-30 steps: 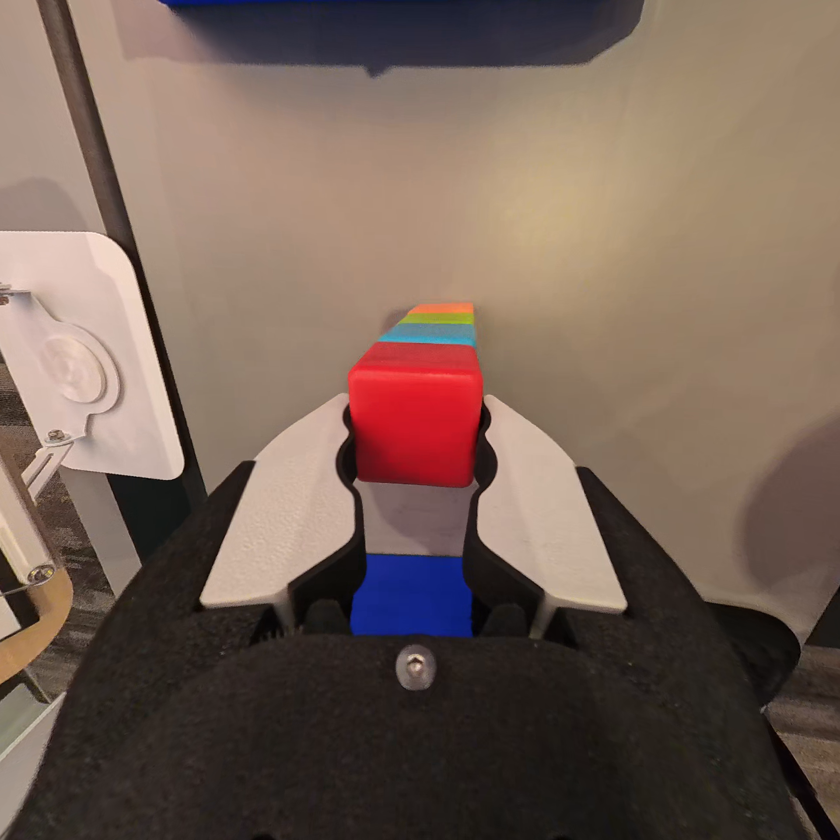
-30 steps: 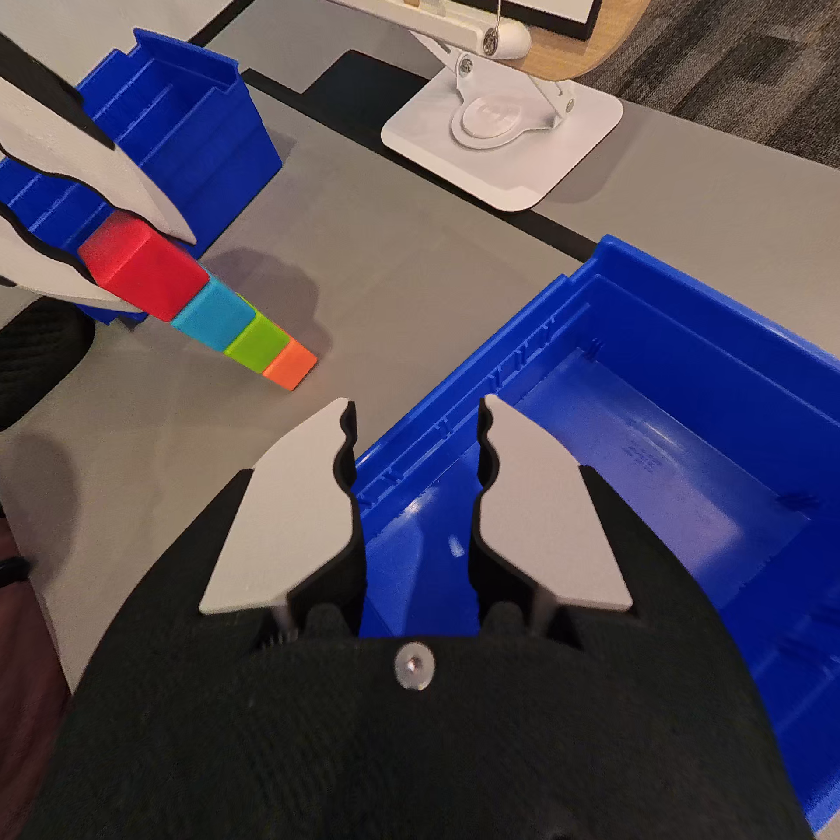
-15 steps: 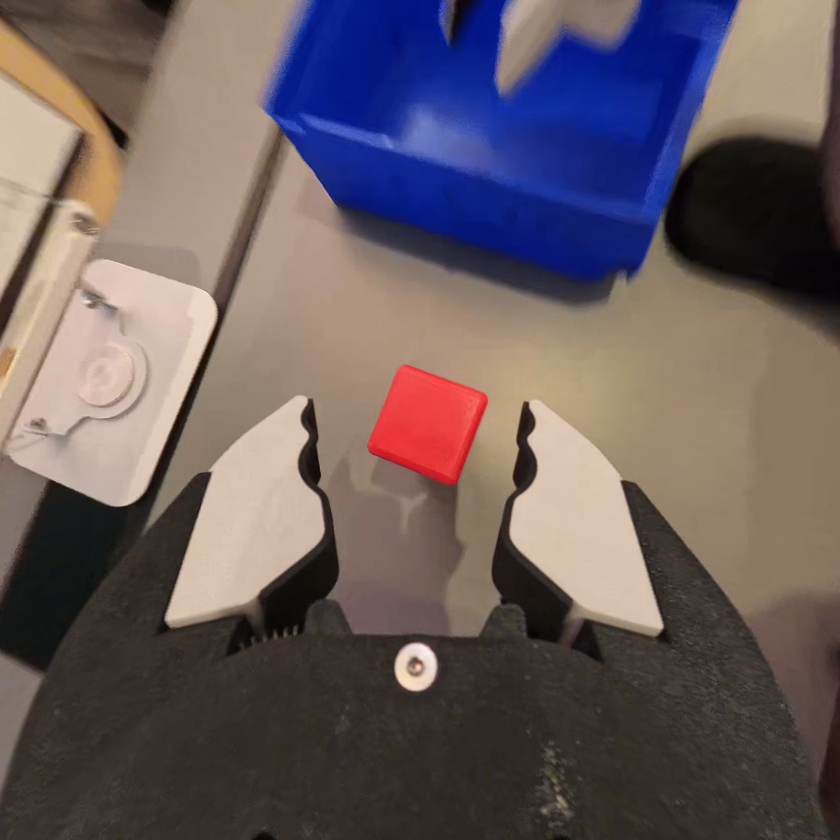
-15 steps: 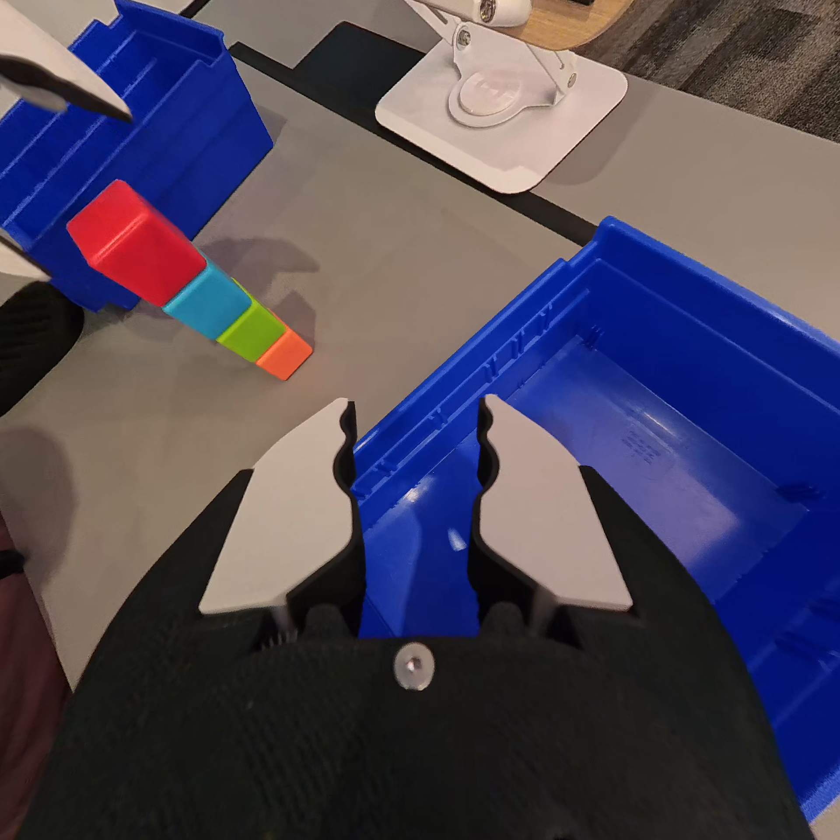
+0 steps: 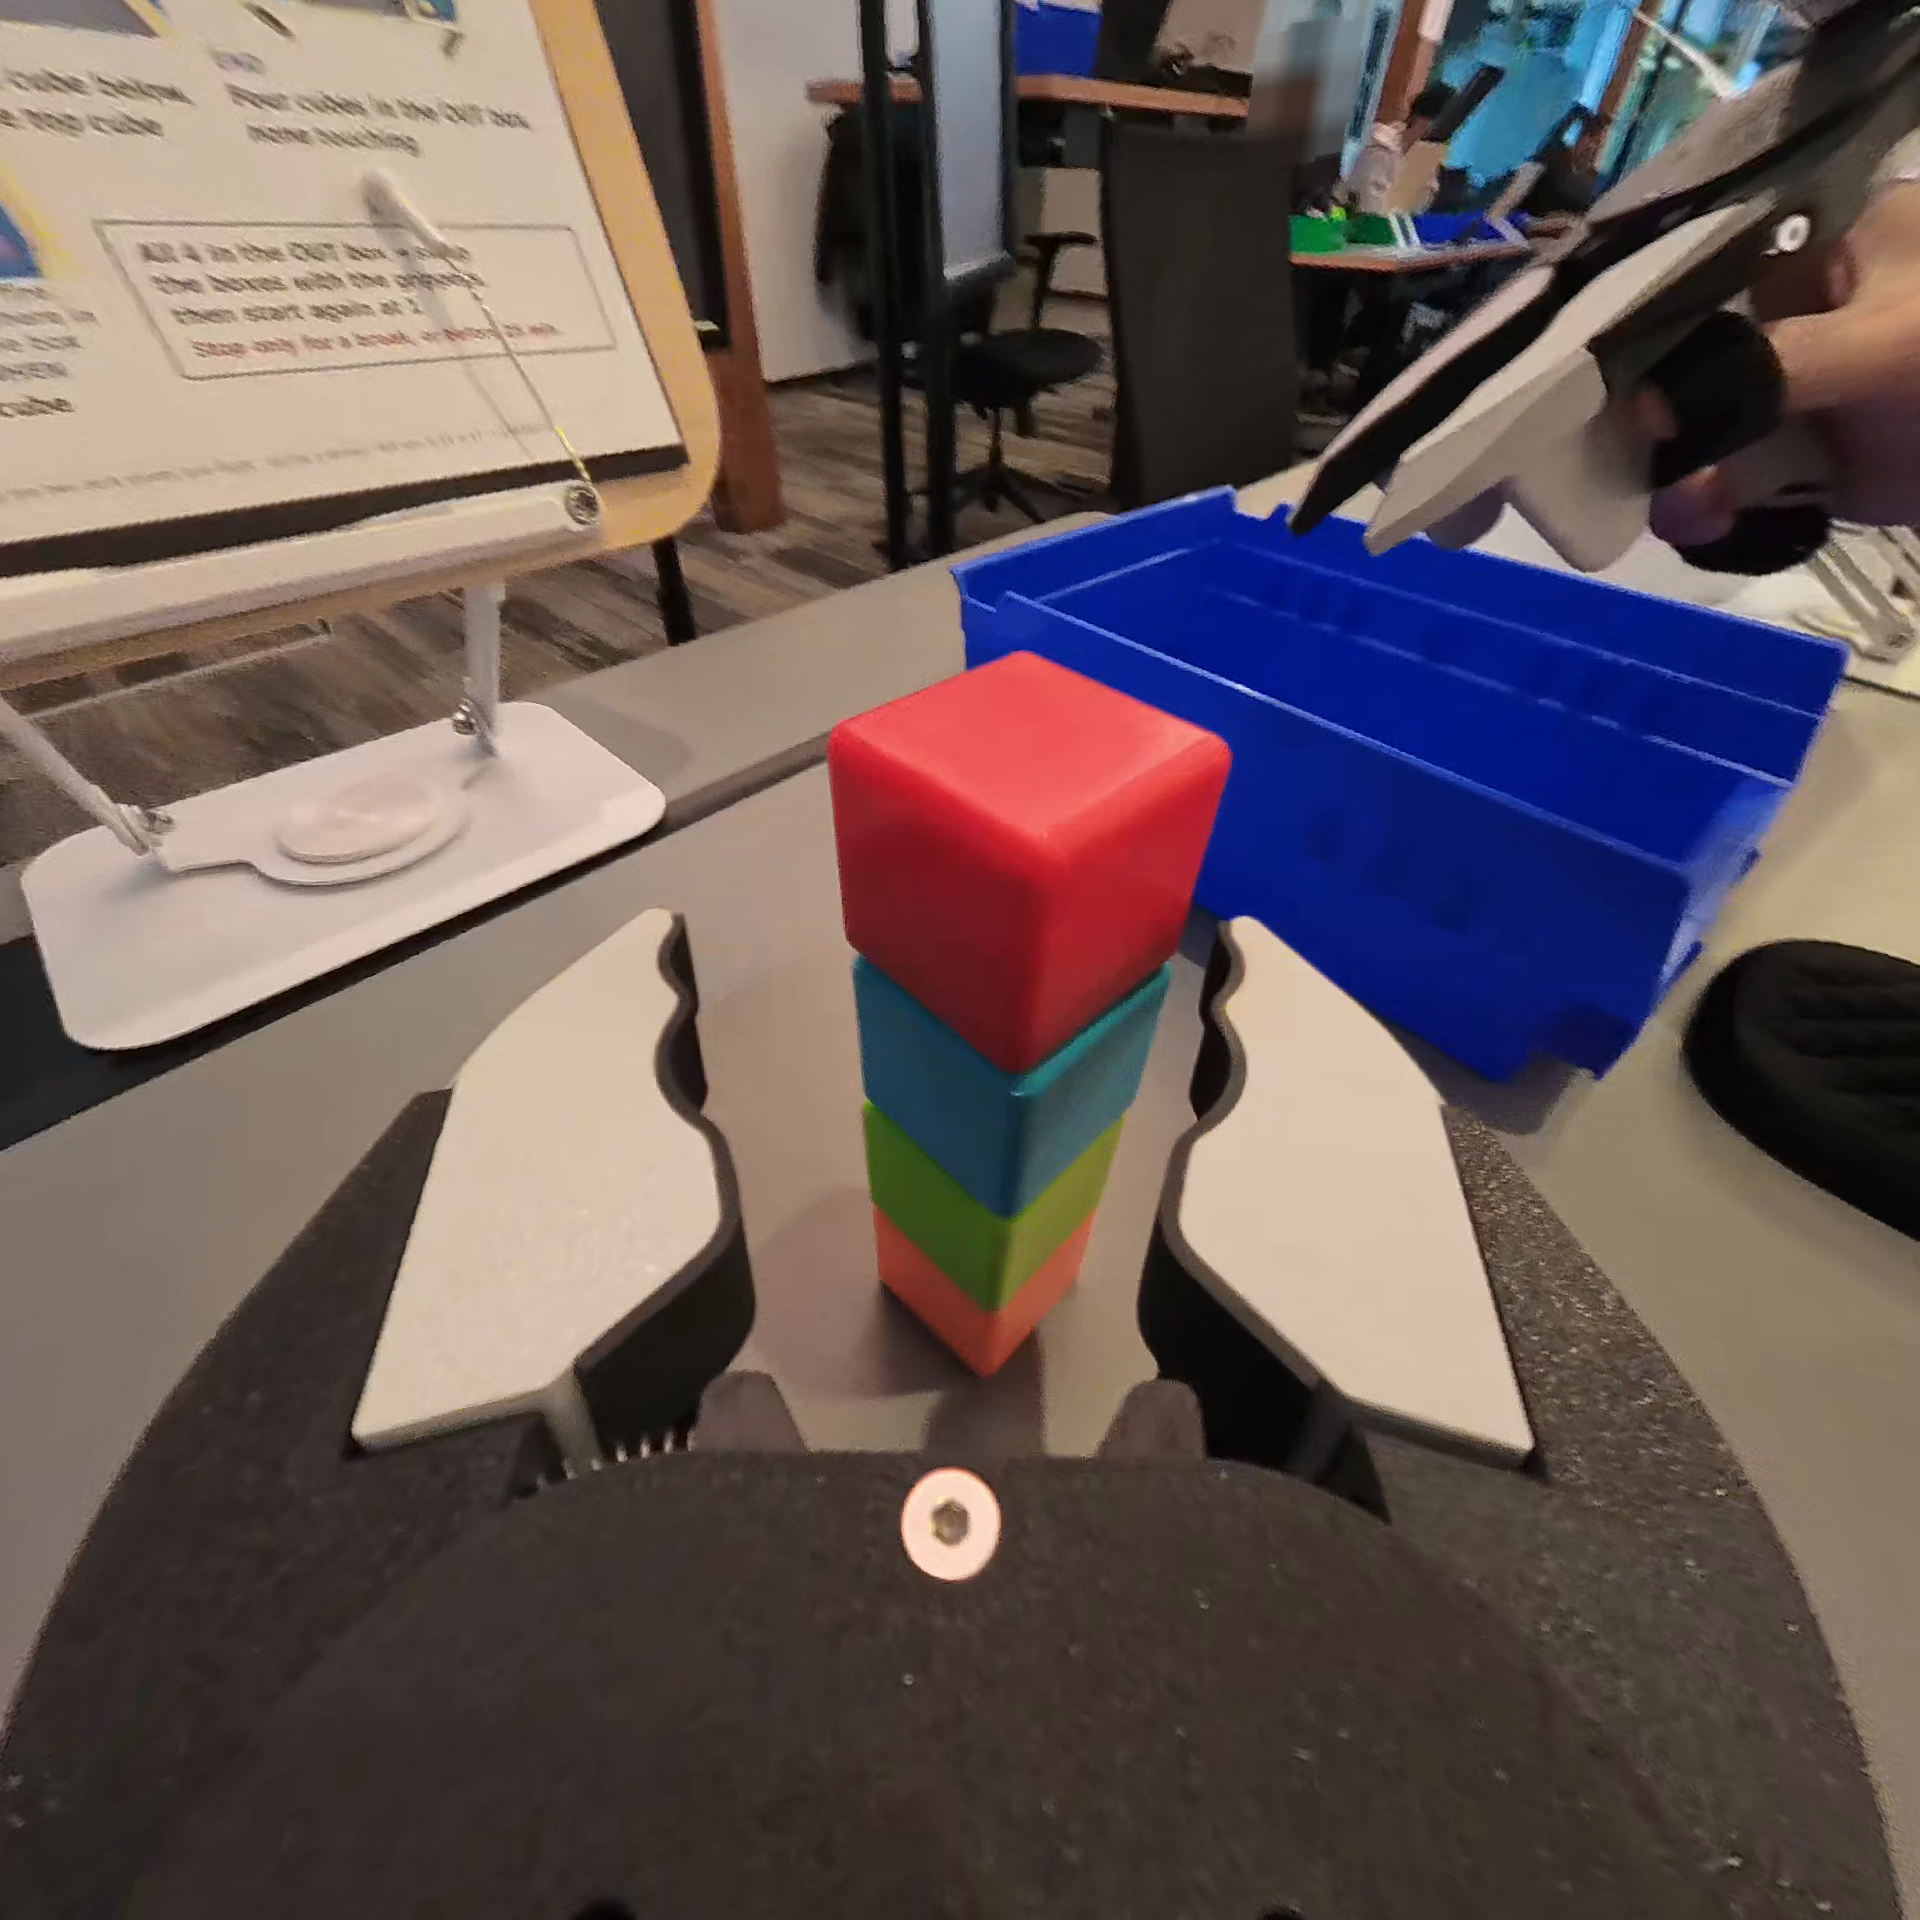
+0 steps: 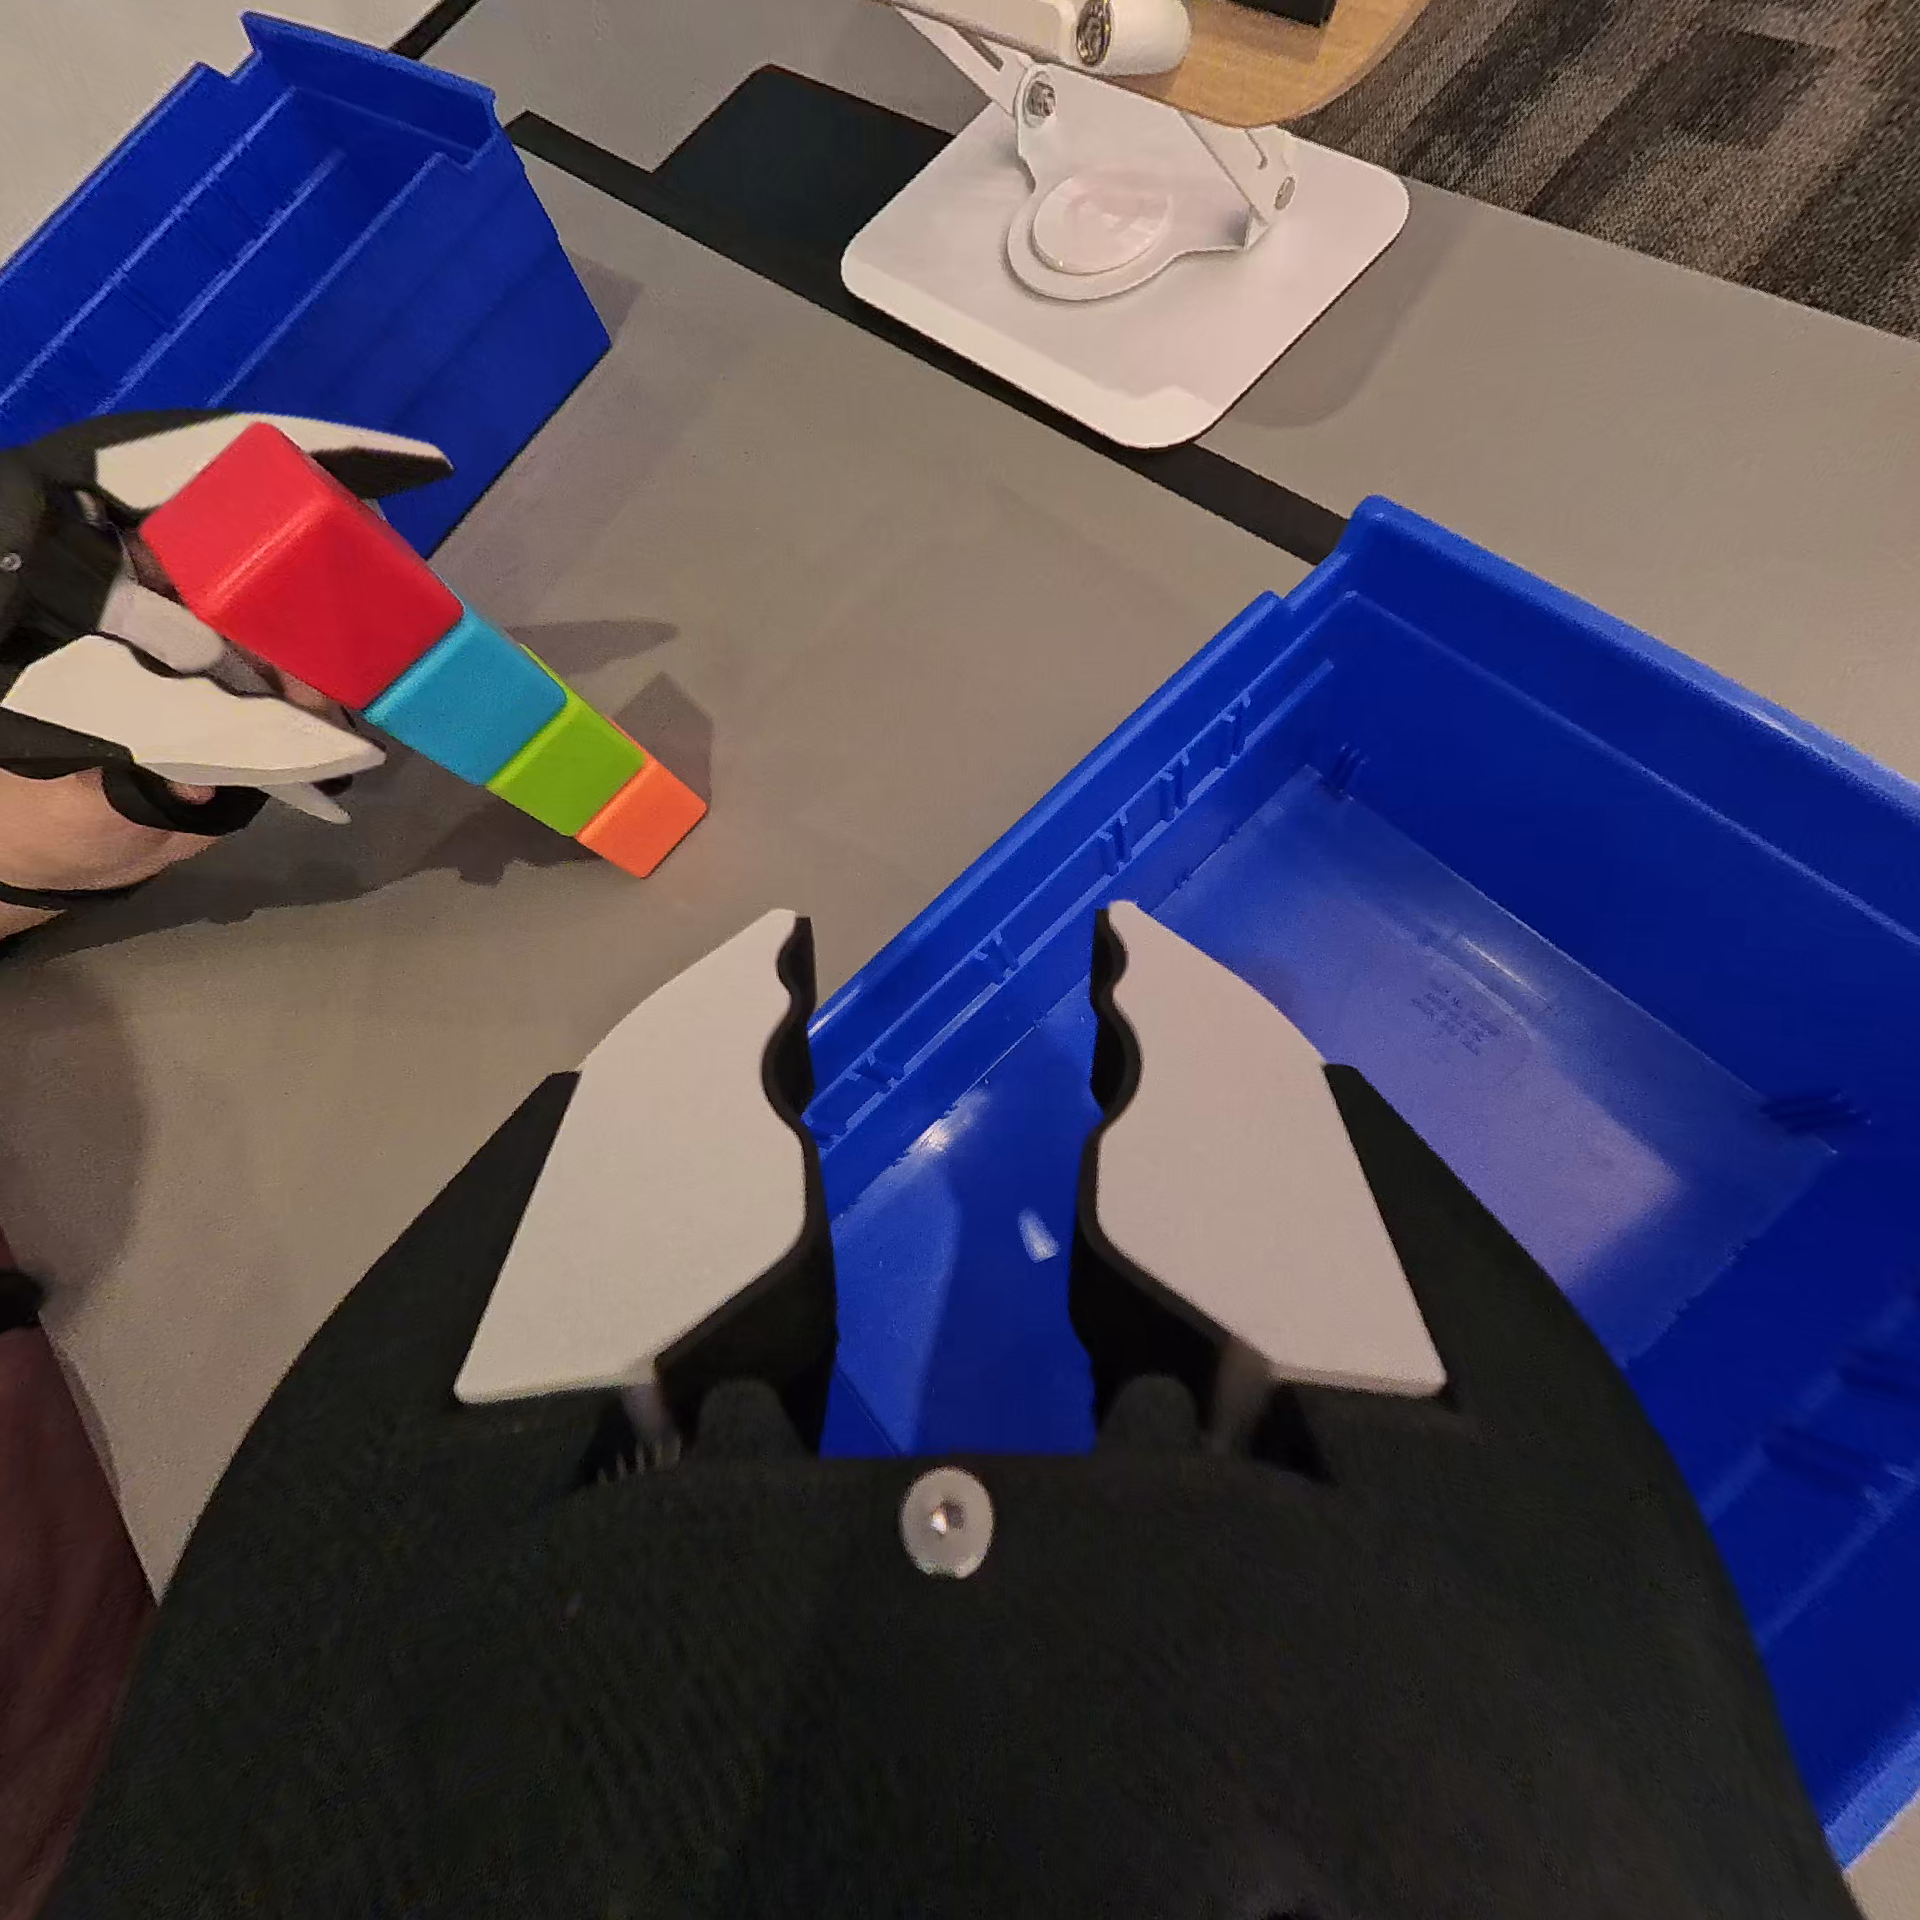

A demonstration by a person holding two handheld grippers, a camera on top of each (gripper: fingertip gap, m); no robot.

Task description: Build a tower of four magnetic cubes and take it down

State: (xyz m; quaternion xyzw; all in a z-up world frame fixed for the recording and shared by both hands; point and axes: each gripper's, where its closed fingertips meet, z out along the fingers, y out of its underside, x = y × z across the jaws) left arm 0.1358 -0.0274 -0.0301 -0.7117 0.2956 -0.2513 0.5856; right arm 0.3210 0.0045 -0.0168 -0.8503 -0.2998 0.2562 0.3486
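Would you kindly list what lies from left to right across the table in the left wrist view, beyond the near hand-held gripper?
White stand base → four-cube tower, its red cube on top → blue bin → black pad at the right edge.

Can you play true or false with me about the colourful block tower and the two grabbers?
1. The red cube is on top of the tower. True.
2. The orange cube sits right under the red one. False: the teal cube does; orange is at the bottom, under the green cube.
3. The left gripper is squeezing the tower. False: it is open, with its fingers apart on either side.
4. The right gripper is open over a blue bin. True.
5. The tower stands inside a bin. False: it stands on the grey table.
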